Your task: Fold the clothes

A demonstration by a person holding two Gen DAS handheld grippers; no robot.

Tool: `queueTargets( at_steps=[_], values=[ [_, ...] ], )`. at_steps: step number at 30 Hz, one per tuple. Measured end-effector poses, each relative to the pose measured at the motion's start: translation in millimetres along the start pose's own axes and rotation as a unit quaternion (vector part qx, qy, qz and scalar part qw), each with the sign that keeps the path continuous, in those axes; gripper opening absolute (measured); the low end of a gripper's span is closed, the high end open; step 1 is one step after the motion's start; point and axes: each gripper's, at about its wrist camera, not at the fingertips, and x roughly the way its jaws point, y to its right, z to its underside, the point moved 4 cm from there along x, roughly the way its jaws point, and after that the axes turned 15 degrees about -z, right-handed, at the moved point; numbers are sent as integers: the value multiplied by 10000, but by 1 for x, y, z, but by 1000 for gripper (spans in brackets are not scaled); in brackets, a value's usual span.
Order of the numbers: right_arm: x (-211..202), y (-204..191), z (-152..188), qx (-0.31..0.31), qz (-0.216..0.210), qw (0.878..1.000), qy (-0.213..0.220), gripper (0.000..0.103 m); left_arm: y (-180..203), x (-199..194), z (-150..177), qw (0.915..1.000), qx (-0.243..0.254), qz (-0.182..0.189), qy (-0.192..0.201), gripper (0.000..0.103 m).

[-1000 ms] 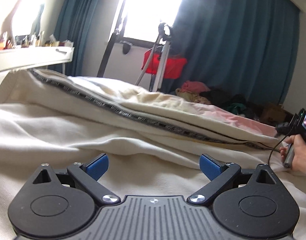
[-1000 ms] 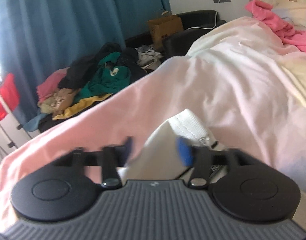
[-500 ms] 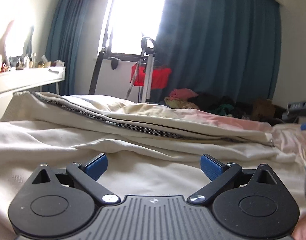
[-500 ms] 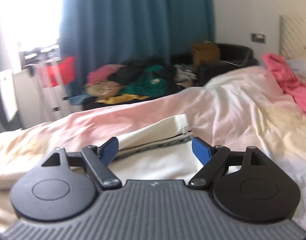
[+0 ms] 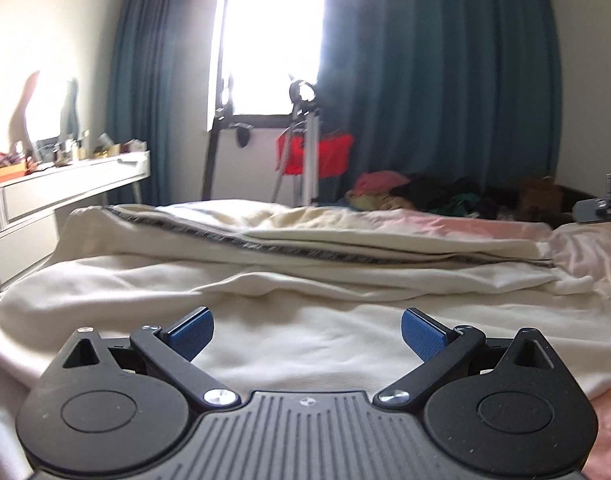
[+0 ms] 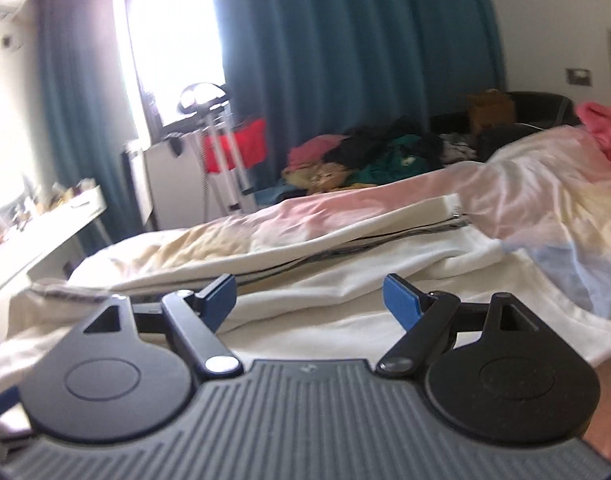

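A cream garment (image 5: 305, 280) with a dark patterned trim strip (image 5: 305, 250) lies spread on the bed; its far edge is folded over along the trim. It also shows in the right wrist view (image 6: 345, 276), where the trim (image 6: 345, 248) runs diagonally. My left gripper (image 5: 307, 334) is open and empty, just above the near part of the garment. My right gripper (image 6: 309, 300) is open and empty, above the garment's near side.
A pink and cream bed cover (image 6: 525, 184) lies under the garment. A pile of clothes (image 6: 365, 160) sits beyond the bed by the blue curtain (image 5: 425, 80). A white desk (image 5: 65, 184) stands left. A metal stand with red fabric (image 5: 309, 152) is under the window.
My right gripper let go of the garment's white edge, opened, and pulled back and up. My left gripper rose slightly and stayed open.
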Motion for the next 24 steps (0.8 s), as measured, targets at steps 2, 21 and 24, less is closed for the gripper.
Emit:
queueTargets(
  at_steps=[2,21,24],
  values=[
    [-1,-4,0,-13,-92,9999,39,82,-4,11,0,9999,-20,-102,-127,101],
    [34,68,4,1408,14,9900,40,82,5,247,-56,9805,1289,-628,-1342,86],
    [45,81,14,1994,-58,9796,-223,82,17,267,-64,9790,1506,-687,-1193,87]
  ],
)
